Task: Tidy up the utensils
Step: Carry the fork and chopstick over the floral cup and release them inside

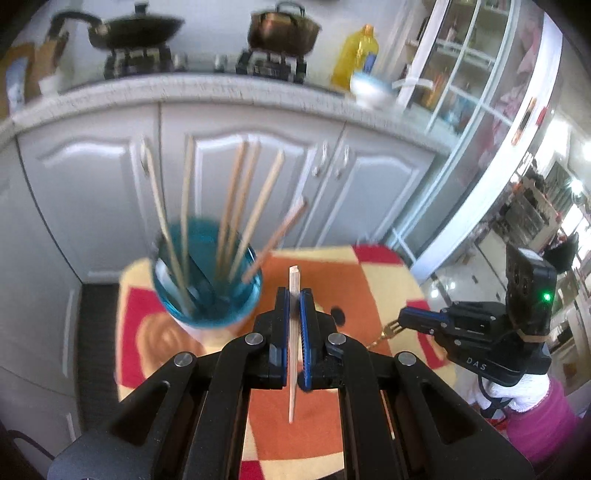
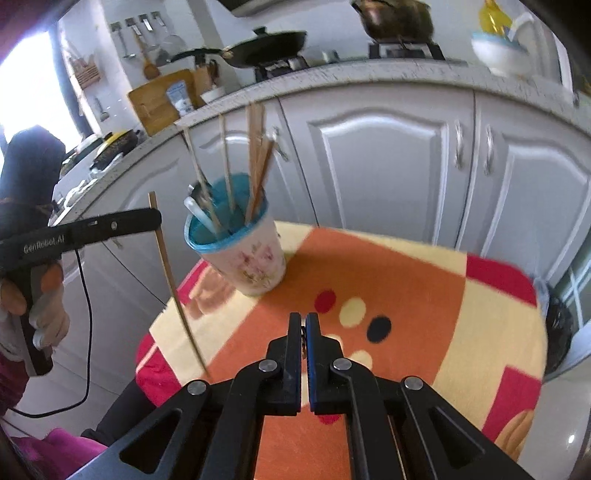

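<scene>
My left gripper (image 1: 294,295) is shut on a wooden chopstick (image 1: 293,347), held upright just right of a cup with a blue inside (image 1: 207,291). Several chopsticks (image 1: 236,210) and a white utensil stand in the cup. The right wrist view shows the cup (image 2: 240,254), the left gripper (image 2: 147,221) and its chopstick (image 2: 173,288) left of the cup, above the table edge. My right gripper (image 2: 303,325) is shut on a thin gold fork; the left wrist view shows the fork (image 1: 388,330) in the right gripper (image 1: 406,319), low over the table.
The small table has an orange, red and cream cloth (image 2: 406,288). White cabinets (image 2: 388,166) and a counter with a wok (image 1: 133,29), a pot (image 1: 282,29), a yellow bottle (image 1: 356,55) and a bowl (image 1: 371,90) stand behind. A black bin (image 2: 559,328) sits right of the table.
</scene>
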### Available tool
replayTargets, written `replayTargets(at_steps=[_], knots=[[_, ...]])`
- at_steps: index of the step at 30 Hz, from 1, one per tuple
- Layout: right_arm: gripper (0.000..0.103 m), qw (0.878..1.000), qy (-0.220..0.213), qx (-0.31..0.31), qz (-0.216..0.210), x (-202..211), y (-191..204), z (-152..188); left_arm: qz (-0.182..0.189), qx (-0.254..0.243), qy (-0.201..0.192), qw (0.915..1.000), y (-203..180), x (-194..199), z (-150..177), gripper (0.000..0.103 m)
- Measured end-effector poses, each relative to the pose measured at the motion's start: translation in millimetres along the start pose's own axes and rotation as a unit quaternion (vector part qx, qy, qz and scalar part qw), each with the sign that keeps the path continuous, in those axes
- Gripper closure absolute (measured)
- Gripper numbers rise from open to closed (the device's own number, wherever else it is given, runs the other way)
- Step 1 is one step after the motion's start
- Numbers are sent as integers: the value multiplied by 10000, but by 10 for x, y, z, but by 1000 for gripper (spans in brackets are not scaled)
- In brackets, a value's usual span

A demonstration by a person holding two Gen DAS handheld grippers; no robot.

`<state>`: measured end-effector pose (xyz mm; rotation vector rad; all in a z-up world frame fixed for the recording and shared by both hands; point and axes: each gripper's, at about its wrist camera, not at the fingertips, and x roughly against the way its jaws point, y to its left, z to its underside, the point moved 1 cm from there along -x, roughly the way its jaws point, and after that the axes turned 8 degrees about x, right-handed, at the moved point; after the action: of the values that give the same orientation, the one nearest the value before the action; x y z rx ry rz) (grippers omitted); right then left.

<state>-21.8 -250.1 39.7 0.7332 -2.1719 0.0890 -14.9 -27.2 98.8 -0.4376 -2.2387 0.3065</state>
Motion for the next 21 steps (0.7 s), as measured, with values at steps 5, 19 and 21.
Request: replayTargets(at_steps=[5,19,21], knots=[[101,9993,-278,257,-71,226,134,-352,-20,43,-441,9990,45,401,-373,99],[101,9918,-505,1171,129,36,574,-1391,-856,-73,-1572,9838,284,629,-1141,99],[101,9909,-380,1270,210,-114,592,-1439,-966,-39,-1586,9826,349,478,-1125,99]])
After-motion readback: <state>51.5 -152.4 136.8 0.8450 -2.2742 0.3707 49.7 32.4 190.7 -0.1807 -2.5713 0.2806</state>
